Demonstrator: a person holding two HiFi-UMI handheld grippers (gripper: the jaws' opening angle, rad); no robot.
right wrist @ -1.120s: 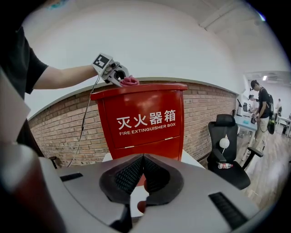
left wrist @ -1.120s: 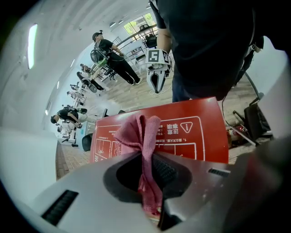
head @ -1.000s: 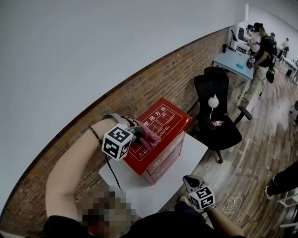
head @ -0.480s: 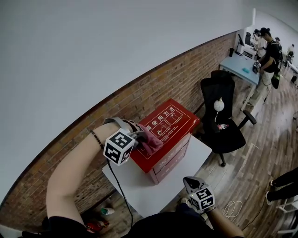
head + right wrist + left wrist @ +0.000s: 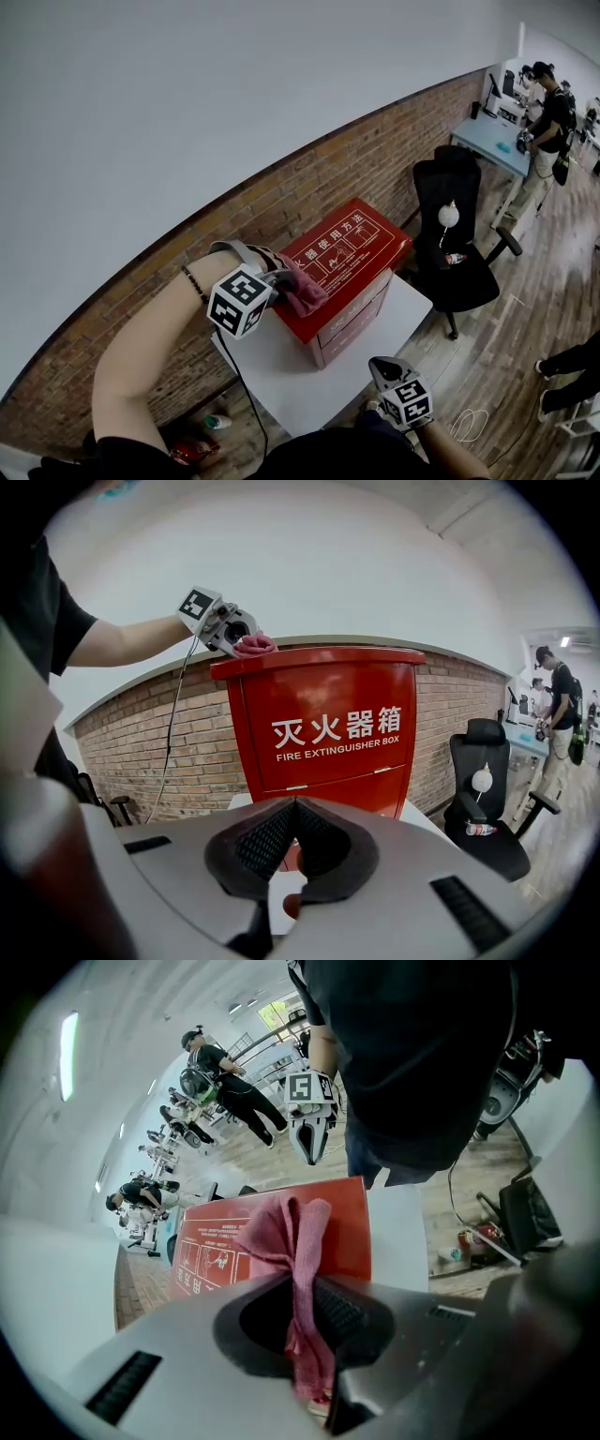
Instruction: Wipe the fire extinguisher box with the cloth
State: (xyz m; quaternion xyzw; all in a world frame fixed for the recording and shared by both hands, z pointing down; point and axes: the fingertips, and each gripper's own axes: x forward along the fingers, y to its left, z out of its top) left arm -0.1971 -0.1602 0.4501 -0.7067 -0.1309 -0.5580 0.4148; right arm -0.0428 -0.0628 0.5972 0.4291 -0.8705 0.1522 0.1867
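Note:
The red fire extinguisher box stands on a small white table against the brick wall. My left gripper is shut on a pink cloth and presses it onto the left end of the box lid. In the left gripper view the cloth bunches out between the jaws over the red lid. My right gripper hangs low in front of the table, shut and empty. In the right gripper view, the right gripper faces the box front, with the left gripper and cloth on top.
A black office chair with a bottle on its seat stands right of the table. A person stands at a blue desk far right. A cable trails from my left gripper. A bottle lies on the floor.
The left gripper has slid the cloth a little toward the left end of the lid. The head view has shifted, so the box sits further right. The right gripper has stayed put.

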